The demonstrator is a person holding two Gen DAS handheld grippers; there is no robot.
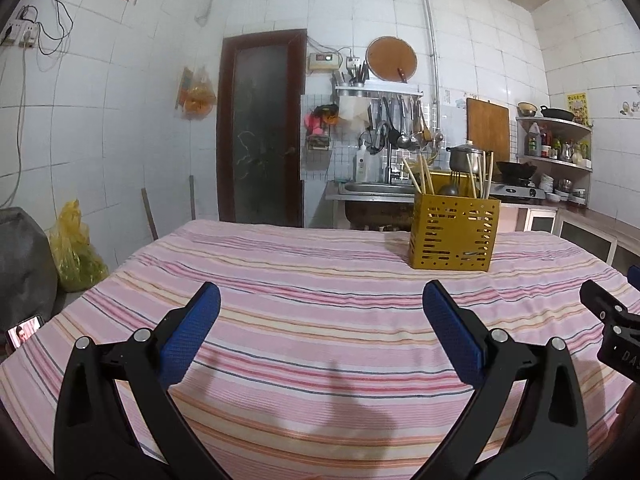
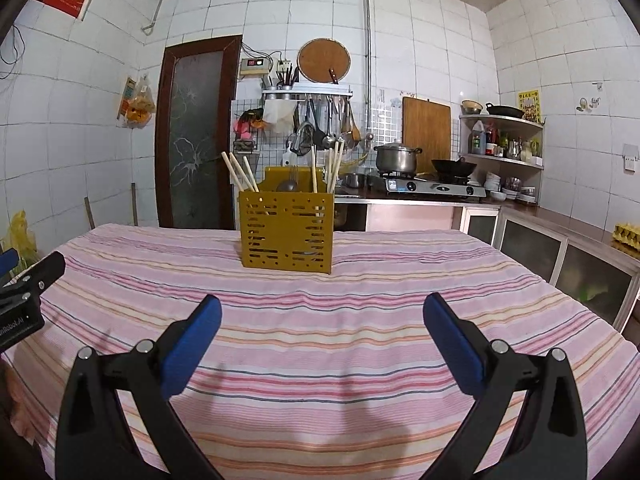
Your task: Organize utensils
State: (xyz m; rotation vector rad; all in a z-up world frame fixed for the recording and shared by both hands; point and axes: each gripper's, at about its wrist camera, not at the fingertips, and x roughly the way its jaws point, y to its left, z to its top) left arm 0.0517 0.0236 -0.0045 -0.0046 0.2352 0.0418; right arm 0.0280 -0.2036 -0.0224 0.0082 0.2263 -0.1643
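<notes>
A yellow perforated utensil holder [image 1: 454,234] [image 2: 286,232] stands upright on the far part of the striped tablecloth [image 1: 312,300] [image 2: 328,312]. Wooden chopsticks [image 1: 418,174] [image 2: 240,172] lean out of it at both ends, and a metal ladle [image 2: 288,185] and fork show in its middle. My left gripper [image 1: 322,300] is open over the cloth, well short of the holder, with nothing between its blue pads. My right gripper [image 2: 322,312] is open too, empty, facing the holder from the near side. Each gripper shows at the edge of the other's view.
Behind the table are a sink [image 1: 372,189], a gas stove with a pot [image 2: 396,159] and a wok [image 2: 454,167], hanging ladles, corner shelves and low cabinets [image 2: 560,248]. A dark door [image 1: 260,128] is at the back. Yellow bags [image 1: 74,248] and a phone [image 1: 24,330] lie left of the table.
</notes>
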